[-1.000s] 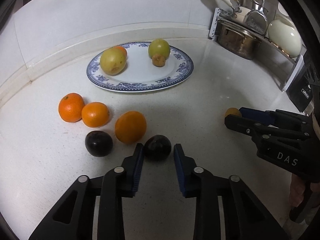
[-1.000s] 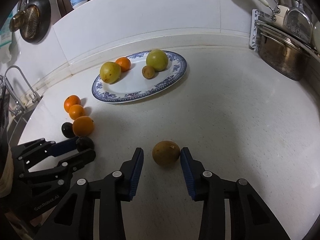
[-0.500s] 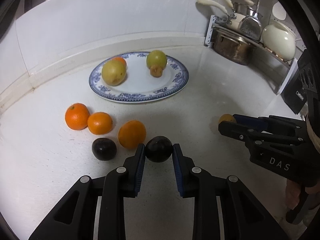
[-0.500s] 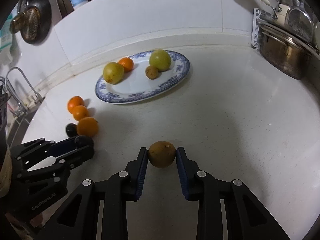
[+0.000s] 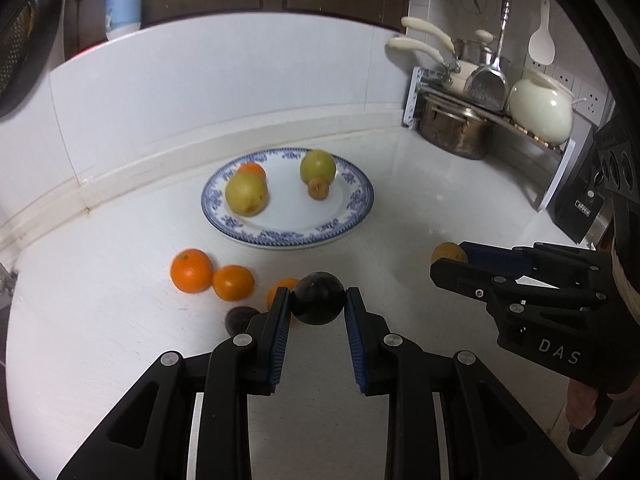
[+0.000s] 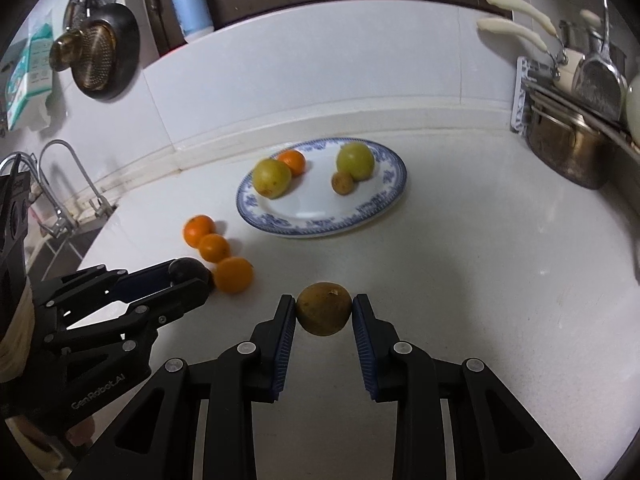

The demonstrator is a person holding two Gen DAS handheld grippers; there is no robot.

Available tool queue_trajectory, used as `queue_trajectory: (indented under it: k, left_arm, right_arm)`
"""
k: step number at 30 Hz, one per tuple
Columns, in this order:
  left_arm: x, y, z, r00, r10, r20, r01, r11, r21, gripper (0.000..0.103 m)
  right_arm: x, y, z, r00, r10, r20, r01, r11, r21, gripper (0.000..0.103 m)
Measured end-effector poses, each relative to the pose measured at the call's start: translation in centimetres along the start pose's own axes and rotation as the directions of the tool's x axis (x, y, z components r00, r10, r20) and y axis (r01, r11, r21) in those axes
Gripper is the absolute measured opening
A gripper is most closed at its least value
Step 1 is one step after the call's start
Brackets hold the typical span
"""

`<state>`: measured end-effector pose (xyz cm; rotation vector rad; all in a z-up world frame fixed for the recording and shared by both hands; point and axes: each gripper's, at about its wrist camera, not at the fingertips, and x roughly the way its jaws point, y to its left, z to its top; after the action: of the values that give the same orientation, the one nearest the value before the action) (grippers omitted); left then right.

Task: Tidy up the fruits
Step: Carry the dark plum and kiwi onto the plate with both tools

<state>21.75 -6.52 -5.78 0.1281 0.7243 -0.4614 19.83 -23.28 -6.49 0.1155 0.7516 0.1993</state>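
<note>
Left wrist view: the left gripper (image 5: 317, 305) tilts down over the counter (image 5: 420, 208), its pads clamped on a dark plum (image 5: 317, 298) held clear of the surface. Beyond lie three oranges (image 5: 191, 271) and the plate (image 5: 356, 216) with four fruits. A second plum (image 5: 239, 317) and one orange sit half hidden behind the left finger.

Right wrist view: the right gripper (image 6: 323, 314) also tilts down, closed on a brown fruit (image 6: 323, 314). The left gripper (image 6: 188, 280) enters from the left, blocking most of its plum. A pot (image 6: 568, 152) at the right is cut off.
</note>
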Motion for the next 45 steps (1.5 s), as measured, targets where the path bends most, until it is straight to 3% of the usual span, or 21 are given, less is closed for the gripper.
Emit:
queue_trajectory:
  k: [12, 24, 45]
  left_arm:
    - [-2.5, 1.4, 2.4, 0.996, 0.015, 0.087, -0.017, 0.999, 0.028, 0.027]
    - [-1.9, 2.3, 5.9, 0.99, 0.022, 0.137, -0.034, 0.995, 0.091, 0.027]
    - [6.6, 1.7, 10.0, 0.999, -0.015, 0.033, 0.013, 0.998, 0.058, 0.027]
  right_arm:
    - [-1.9, 2.2, 2.9, 0.996, -0.002, 0.089, 0.005, 0.999, -0.037, 0.03]
    - [-1.3, 2.8, 6.5, 0.989, 0.003, 0.146, 0.003, 0.999, -0.04, 0.03]
    - [5.3, -1.6, 11.7, 0.998, -0.008, 0.066, 0.012, 0.998, -0.055, 0.03]
